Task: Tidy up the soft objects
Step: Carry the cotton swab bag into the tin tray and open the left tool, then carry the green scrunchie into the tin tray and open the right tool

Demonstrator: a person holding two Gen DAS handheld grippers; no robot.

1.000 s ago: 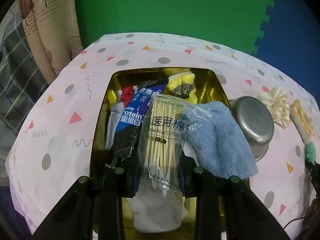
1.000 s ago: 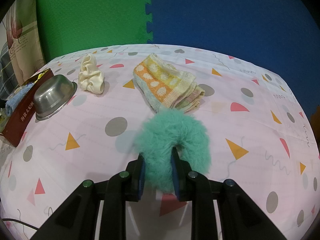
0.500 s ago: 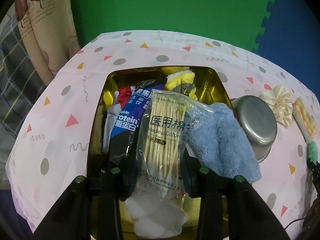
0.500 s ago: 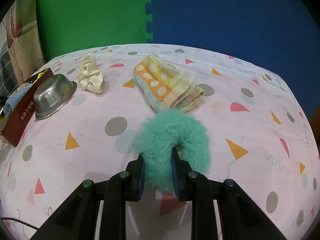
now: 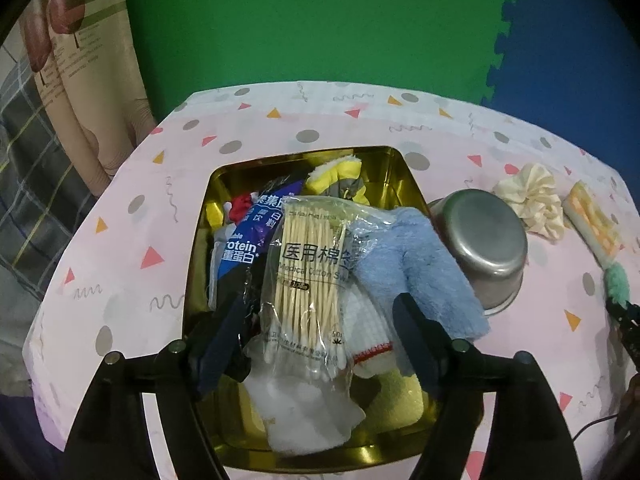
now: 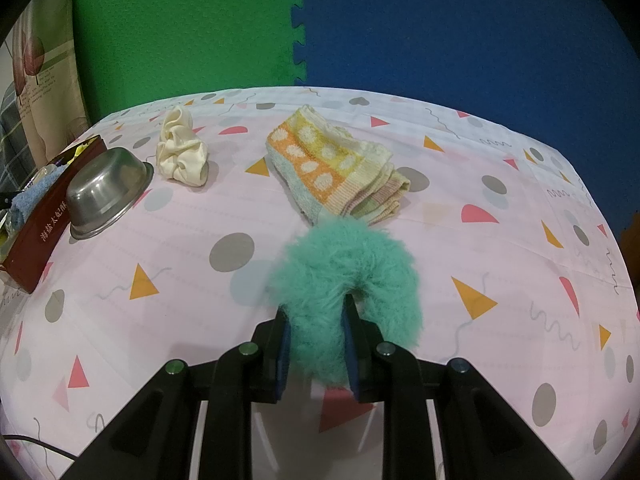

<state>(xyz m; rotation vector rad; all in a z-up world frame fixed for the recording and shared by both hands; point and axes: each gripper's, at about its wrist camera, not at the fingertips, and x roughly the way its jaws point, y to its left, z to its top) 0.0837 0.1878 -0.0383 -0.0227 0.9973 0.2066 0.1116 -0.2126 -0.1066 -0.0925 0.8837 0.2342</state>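
While the left gripper hangs over the gold tin with its jaws spread wide and nothing between them, the right gripper has its jaws pinched onto one limb of the green fluffy scrunchie, which lies on the tablecloth near the middle of the table.

Between the spread left fingers, without touching them, lies a clear bag of cotton swabs, resting on top of the pile inside the tin. A blue fluffy cloth lies just beside the bag and drapes over the tin's right rim. On the bag's other side sits a dark blue packet, with a yellow and grey item at the tin's far end and white fabric at its near end.

Just outside the tin's right wall, a steel bowl stands upside down, touching or nearly touching that wall. A cream scrunchie sits just beyond the bowl, toward the table's far edge. A folded spotted towel lies between the cream scrunchie and the table's right edge, its near corner close to the green scrunchie's arch.
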